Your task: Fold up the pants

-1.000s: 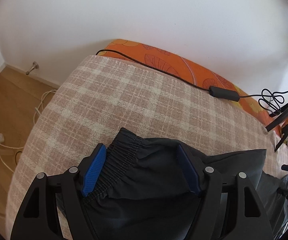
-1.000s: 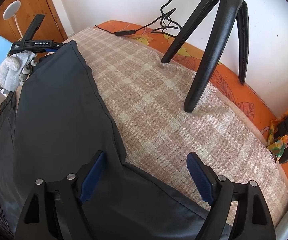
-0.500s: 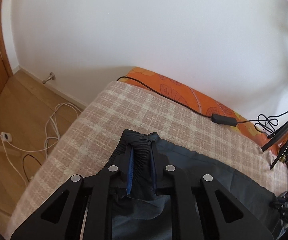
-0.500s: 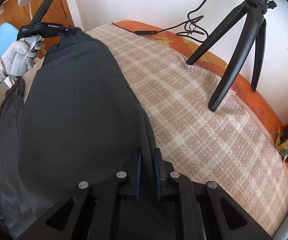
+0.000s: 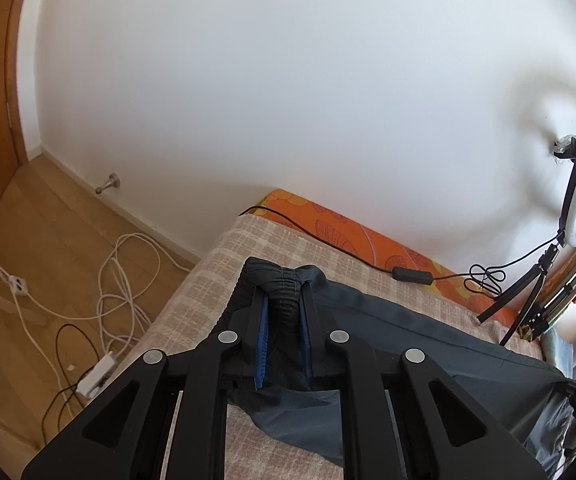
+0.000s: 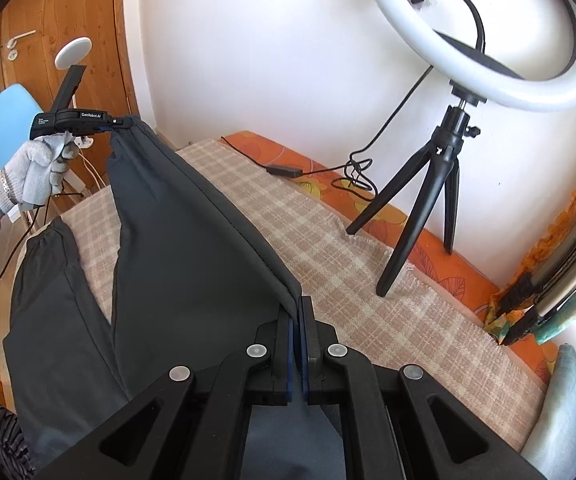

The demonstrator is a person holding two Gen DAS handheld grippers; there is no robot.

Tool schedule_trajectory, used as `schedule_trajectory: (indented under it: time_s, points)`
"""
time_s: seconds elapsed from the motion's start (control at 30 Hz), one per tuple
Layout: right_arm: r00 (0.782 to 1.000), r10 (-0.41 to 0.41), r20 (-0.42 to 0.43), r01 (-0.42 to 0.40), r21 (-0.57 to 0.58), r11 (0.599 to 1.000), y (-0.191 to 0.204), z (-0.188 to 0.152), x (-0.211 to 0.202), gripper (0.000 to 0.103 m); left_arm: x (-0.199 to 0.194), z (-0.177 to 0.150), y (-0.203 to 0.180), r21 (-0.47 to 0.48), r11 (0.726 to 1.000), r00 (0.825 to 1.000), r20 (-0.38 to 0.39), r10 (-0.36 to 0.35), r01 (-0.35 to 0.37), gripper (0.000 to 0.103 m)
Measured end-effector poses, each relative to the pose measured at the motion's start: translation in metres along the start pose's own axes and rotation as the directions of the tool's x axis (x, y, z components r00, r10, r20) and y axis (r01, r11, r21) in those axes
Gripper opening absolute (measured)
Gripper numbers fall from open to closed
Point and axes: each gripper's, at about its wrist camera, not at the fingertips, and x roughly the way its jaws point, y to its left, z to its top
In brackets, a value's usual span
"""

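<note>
Two grippers hold the dark pants up off the bed, one edge drawn taut between them. The left gripper has its blue fingers clamped on the bunched elastic waistband; the right gripper has its fingers pressed together on the far hem end. Both pairs of jaws have just been closing, cloth between them. The lower leg of the pants hangs down and lies on the checked beige blanket, over an orange leaf-print sheet.

On the blanket near the wall stands a black tripod carrying a white ring light, close beside the lifted cloth. Its black cable with an inline switch runs along the sheet. White cords coil on the wooden floor by the bed. A wooden door and a light-blue chair stand behind the gloved left hand.

The left gripper's body reads "GenRobot.AI"; smaller print beside it is illegible.
</note>
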Motion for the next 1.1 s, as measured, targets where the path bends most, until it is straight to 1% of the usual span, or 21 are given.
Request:
schedule_trajectory:
  time_s: [0.07,0.17,0.23,0.33,0.4,0.57,0.7,0.93,1.1]
  points:
    - [1.000,0.003,0.017,-0.003,-0.012,1.000,0.011,0.001,-0.016,0.000,-0.012,-0.006,0.003,0.006,1.000,1.000,0.010,-0.004,0.004,0.012]
    - [0.999,0.020,0.037,-0.019,-0.013,1.000,0.028,-0.002,-0.038,0.000,-0.032,-0.018,0.012,-0.018,1.000,0.999,0.022,-0.024,0.024,0.012]
    - [0.999,0.018,0.051,-0.016,-0.041,0.999,0.044,-0.005,-0.052,0.000,-0.047,-0.028,0.019,-0.021,0.999,0.999,0.034,-0.034,0.034,0.012]
    - [0.998,0.019,0.063,-0.014,-0.077,0.997,0.074,-0.020,-0.069,0.000,-0.068,-0.049,0.030,-0.009,0.999,0.998,0.046,-0.043,0.044,0.012]
    - [0.998,0.026,0.062,-0.021,-0.086,0.996,0.093,-0.033,-0.076,0.000,-0.079,-0.067,0.042,-0.024,0.998,0.997,0.049,-0.057,0.058,0.012]
    - [0.999,0.051,0.013,-0.050,-0.105,0.993,0.132,-0.067,-0.075,0.000,-0.091,-0.116,0.072,-0.095,0.993,0.997,0.005,-0.072,0.072,0.012]
    - [0.997,0.063,-0.034,-0.066,-0.108,0.992,0.153,-0.095,-0.071,0.000,-0.101,-0.146,0.089,-0.148,0.985,0.996,-0.005,-0.094,0.093,0.011]
    - [0.994,0.068,-0.085,-0.076,-0.096,0.992,0.171,-0.129,-0.066,0.000,-0.122,-0.179,0.099,-0.173,0.978,0.993,-0.011,-0.116,0.113,0.011]
    - [0.991,0.069,-0.115,-0.081,-0.102,0.991,0.185,-0.149,-0.066,0.000,-0.136,-0.201,0.110,-0.227,0.965,0.990,-0.021,-0.140,0.131,0.014]
